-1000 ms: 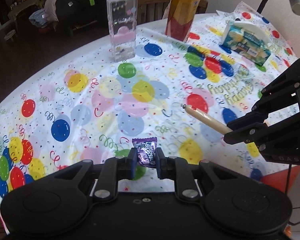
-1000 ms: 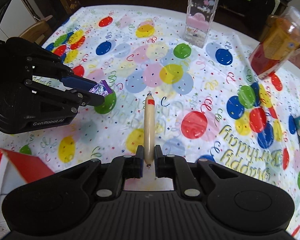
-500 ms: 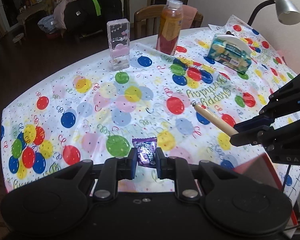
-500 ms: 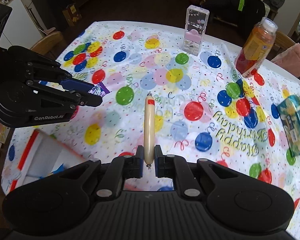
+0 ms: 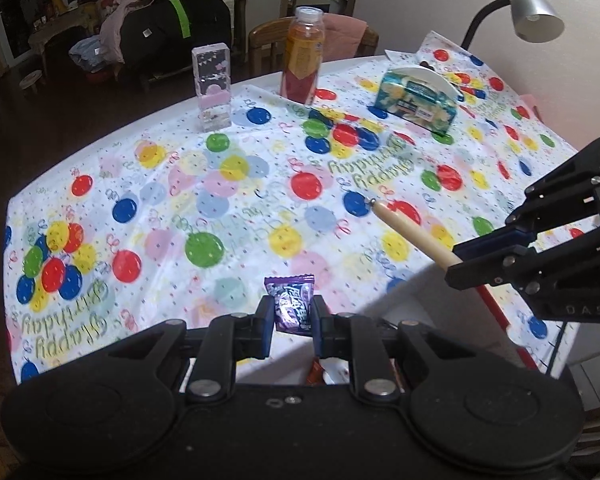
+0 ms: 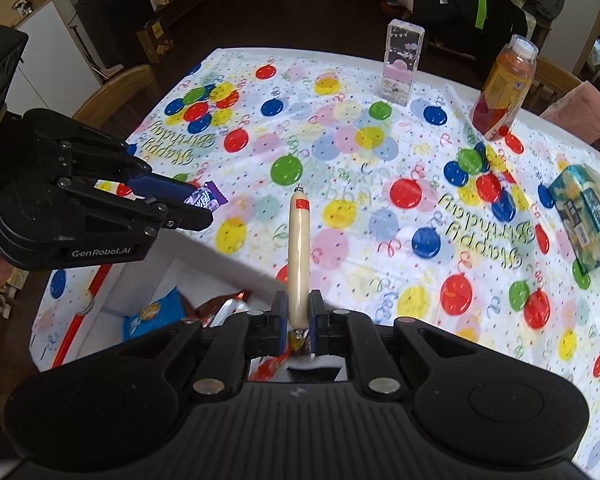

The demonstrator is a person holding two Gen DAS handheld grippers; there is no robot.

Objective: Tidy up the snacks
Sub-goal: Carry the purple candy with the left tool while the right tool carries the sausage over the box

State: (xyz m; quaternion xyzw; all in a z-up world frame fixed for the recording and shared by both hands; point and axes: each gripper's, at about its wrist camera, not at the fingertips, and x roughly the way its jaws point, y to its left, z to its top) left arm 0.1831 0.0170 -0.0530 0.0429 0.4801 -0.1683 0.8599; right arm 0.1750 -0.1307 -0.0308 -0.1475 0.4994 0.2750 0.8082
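Observation:
My left gripper (image 5: 291,322) is shut on a small purple candy packet (image 5: 290,302), held above the near table edge. In the right wrist view that left gripper (image 6: 192,210) shows at the left with the purple candy packet (image 6: 204,199) poking from its tips. My right gripper (image 6: 299,320) is shut on the lower end of a long beige sausage stick (image 6: 298,248) with a red band near its far tip. The same sausage stick (image 5: 412,234) juts from the right gripper (image 5: 460,268) in the left wrist view. Below both sits a white box with red trim (image 6: 140,280) holding several snack packets.
On the balloon-print tablecloth (image 5: 228,184) stand a clear pink-filled box (image 5: 214,86), an orange drink bottle (image 5: 303,68) and a blue-green tissue pack (image 5: 418,102). A desk lamp (image 5: 532,12) rises at the far right. Wooden chairs (image 6: 116,96) ring the table.
Both grippers have pulled back toward the near table edge and risen, each still holding its snack. The white box with snack packets has come into view beneath them.

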